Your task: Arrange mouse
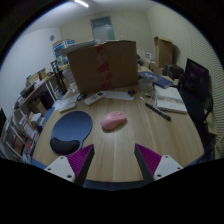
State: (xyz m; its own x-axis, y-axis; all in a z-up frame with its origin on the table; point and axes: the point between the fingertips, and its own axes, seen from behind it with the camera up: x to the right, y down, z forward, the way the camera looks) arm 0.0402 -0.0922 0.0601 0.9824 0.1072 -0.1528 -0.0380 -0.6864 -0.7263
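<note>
Gripper spread wide, nothing between magenta pads. Dark blue mouse pad ahead-left on wooden table. Pink mouse just right of pad, beyond fingers. Cardboard box behind. Notebook far right.

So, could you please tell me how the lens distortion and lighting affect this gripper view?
In the gripper view, the wide-angle lens bows the wooden table and room outward; ceiling lights glare near the top; the pink mouse beside the mouse pad is evenly lit, slightly soft; the open fingers stay dim.
</note>
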